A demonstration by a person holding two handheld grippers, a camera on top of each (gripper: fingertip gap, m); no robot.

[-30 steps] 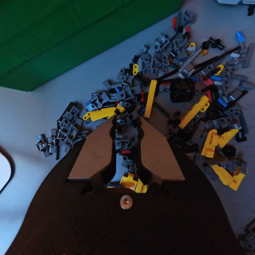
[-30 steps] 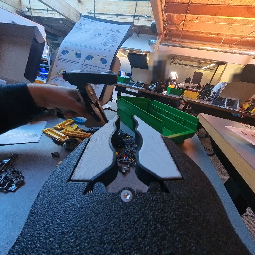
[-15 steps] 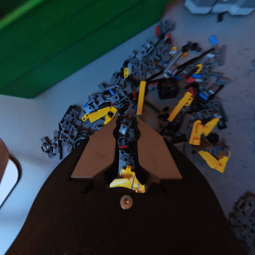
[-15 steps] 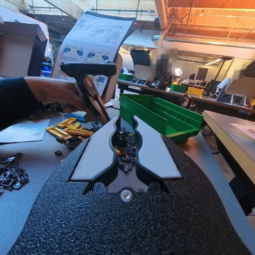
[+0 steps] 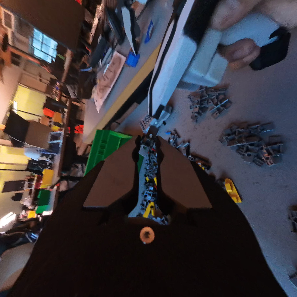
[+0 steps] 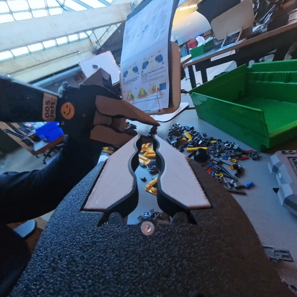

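My left gripper is shut on a small dark grey piece and holds it above the table. In the right wrist view the left gripper comes in from the left, and the small piece hangs at its tip. My right gripper is open by a narrow gap with nothing between its fingers. Its tips are just below the held piece, which is nearly touching the right fingertip. In the left wrist view the right gripper points in from the upper right, held by a hand.
A heap of mixed black, grey, yellow and blue pieces lies on the grey table, with a black wheel. A green bin stands behind it. An instruction sheet on a stand is at the back. Grey piece piles lie apart. Left and right tips are no more than a few centimetres apart.
My left gripper closed on a small piece in the heap, lifted it and turned to meet my right gripper. The right gripper swung toward the left one, still narrowly open.
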